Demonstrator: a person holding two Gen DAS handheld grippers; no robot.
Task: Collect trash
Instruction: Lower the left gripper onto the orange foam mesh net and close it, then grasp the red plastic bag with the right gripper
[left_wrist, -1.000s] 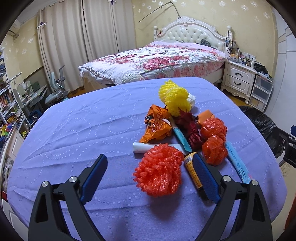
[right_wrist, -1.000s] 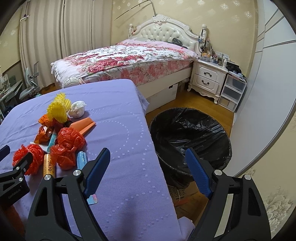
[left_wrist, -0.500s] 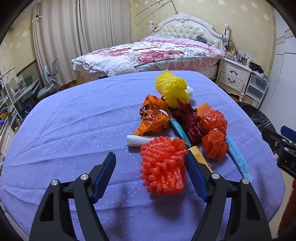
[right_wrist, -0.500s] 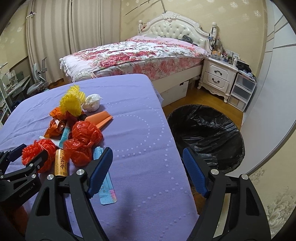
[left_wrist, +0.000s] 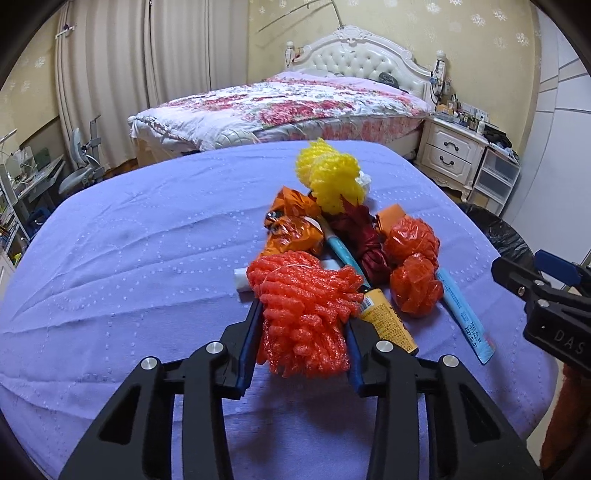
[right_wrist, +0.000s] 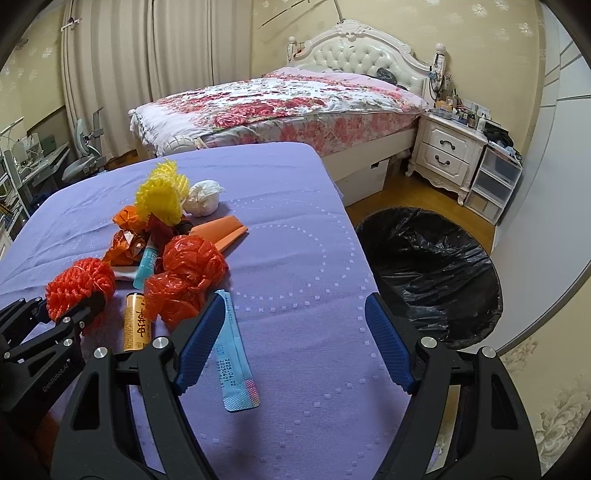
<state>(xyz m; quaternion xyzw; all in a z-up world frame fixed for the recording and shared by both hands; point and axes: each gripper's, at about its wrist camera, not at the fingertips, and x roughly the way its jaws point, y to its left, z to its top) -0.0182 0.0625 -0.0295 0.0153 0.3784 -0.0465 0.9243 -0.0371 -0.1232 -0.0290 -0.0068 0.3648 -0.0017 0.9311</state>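
- The orange foam net (left_wrist: 303, 314) is being gripped by the left hand-held gripper (left_wrist: 301, 345), whose jaws have just been closing on it; it is still lying on the table (left_wrist: 129, 258).
- The rest of the trash is being left untouched in a heap on the table: yellow net (right_wrist: 160, 197), wrappers (right_wrist: 194, 258), tube (right_wrist: 136, 321), blue sachet (right_wrist: 236, 354).
- The right hand-held gripper (right_wrist: 295, 339) is being held wide and empty above the table edge.
- The bin (right_wrist: 432, 273) is standing on the floor to the right; nothing is judged binned yet, though its inside is hard to read.
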